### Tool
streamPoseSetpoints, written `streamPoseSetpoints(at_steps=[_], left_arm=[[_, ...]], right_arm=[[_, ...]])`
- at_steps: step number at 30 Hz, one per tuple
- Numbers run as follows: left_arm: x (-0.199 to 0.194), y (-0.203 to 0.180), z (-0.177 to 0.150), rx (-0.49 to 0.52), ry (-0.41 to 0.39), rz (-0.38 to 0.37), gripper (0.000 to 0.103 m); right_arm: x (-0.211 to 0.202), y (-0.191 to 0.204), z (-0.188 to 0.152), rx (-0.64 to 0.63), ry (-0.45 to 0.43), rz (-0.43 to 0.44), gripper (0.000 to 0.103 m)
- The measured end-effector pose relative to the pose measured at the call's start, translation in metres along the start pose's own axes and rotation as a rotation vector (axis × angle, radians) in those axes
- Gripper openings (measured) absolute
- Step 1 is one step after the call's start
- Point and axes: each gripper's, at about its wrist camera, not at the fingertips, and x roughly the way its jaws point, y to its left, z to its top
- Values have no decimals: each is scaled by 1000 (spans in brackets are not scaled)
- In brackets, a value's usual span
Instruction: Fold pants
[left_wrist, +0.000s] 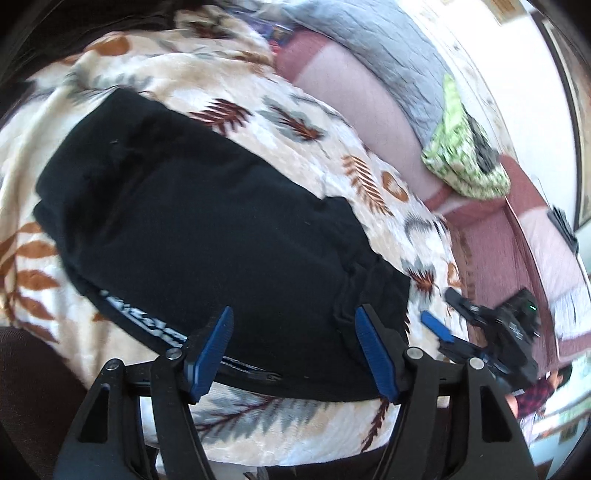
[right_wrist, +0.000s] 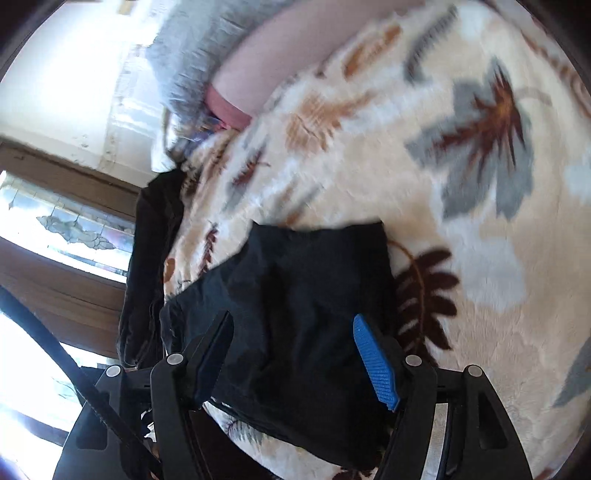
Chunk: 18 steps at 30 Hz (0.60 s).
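Black pants (left_wrist: 207, 221) lie folded flat on a cream blanket with leaf prints (left_wrist: 332, 147); white lettering shows along their near left edge. My left gripper (left_wrist: 294, 312) hovers over the near edge of the pants, open, its blue pads apart and not pressing the cloth. In the left wrist view my right gripper (left_wrist: 437, 304) is just off the pants' right end, over the blanket. In the right wrist view that gripper (right_wrist: 291, 315) stands open above the rumpled end of the pants (right_wrist: 306, 288), which show between its fingers but are not pinched.
A mauve mattress (left_wrist: 369, 110) runs along the far side with a grey quilt (left_wrist: 388, 48) and a green patterned cloth (left_wrist: 461, 155) on it. A dark heap of clothing (right_wrist: 155, 240) lies at the blanket's left edge by a wooden window frame (right_wrist: 66, 177).
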Motion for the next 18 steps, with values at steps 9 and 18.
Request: streamPoseSetpoints(at_steps=[9,18], left_arm=[[-17,9,-2,-39,-31,47,68],[-51,62,1,-165,-123,140,68]], right_arm=[[74,30,-6,-54,157,36,73],[85,46,-10,-142,206,30,83]])
